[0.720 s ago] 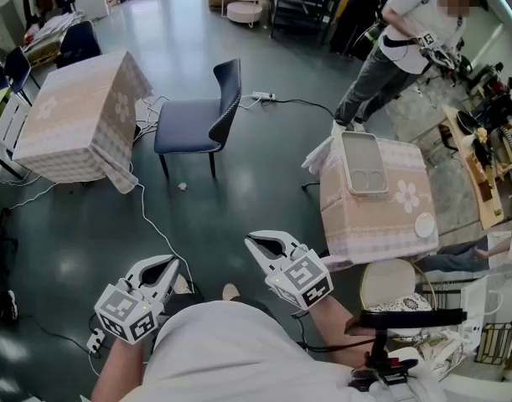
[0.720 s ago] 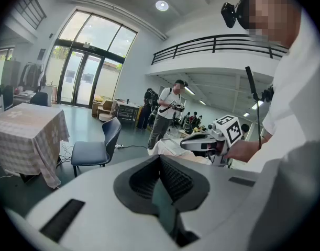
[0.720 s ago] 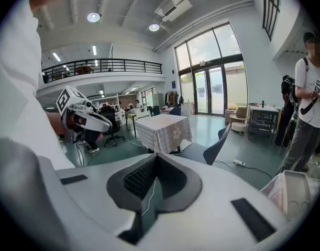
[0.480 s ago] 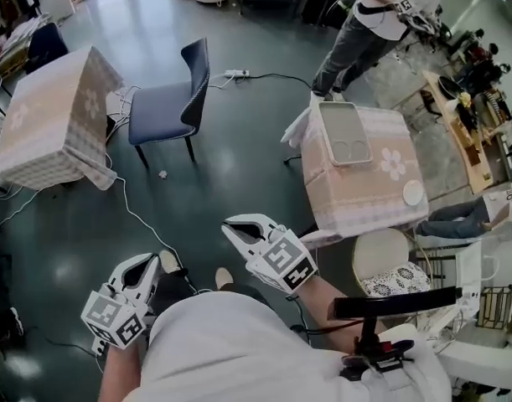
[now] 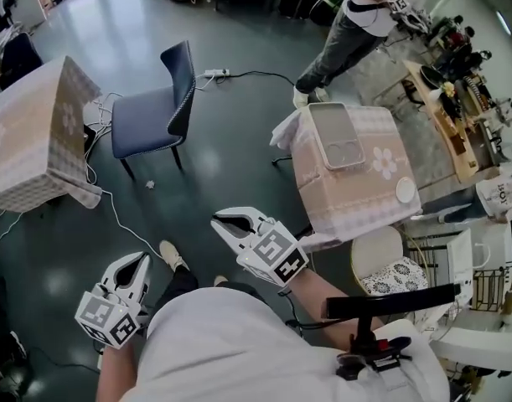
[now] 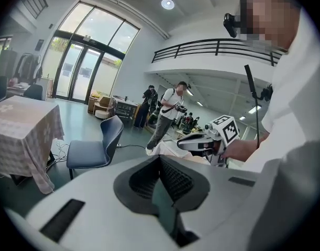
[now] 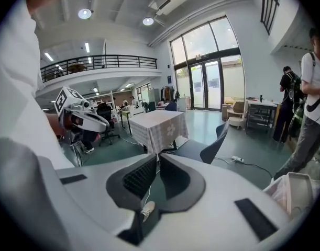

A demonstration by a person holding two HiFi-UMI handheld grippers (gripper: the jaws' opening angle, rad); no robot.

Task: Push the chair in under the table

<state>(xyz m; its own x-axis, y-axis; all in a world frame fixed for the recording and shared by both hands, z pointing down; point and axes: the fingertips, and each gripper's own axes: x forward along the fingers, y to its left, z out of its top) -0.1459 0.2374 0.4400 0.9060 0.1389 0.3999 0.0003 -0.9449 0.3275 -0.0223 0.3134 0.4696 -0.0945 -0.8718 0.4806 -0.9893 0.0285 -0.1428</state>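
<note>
The dark blue chair [image 5: 147, 115] stands on the green floor, pulled out from the table with the checked cloth [image 5: 29, 132] at the far left, its seat facing that table. Both show again in the left gripper view, chair [image 6: 91, 151] and table [image 6: 23, 124], and in the right gripper view, chair [image 7: 212, 146] and table [image 7: 157, 124]. My left gripper [image 5: 139, 263] is low by my body, shut and empty. My right gripper [image 5: 229, 222] is held ahead of my chest, shut and empty. Both are far from the chair.
A second clothed table [image 5: 381, 182] with a grey tray [image 5: 338, 145] and a white plate [image 5: 404, 191] stands at the right. A person [image 5: 348, 23] stands beyond it. Cables [image 5: 121, 224] and a power strip [image 5: 214, 74] lie on the floor. A round stool [image 5: 381, 262] is near my right.
The view has shifted, so the chair and both tables sit further left in the head view. Both grippers stay shut, and the left one has dropped a little lower.
</note>
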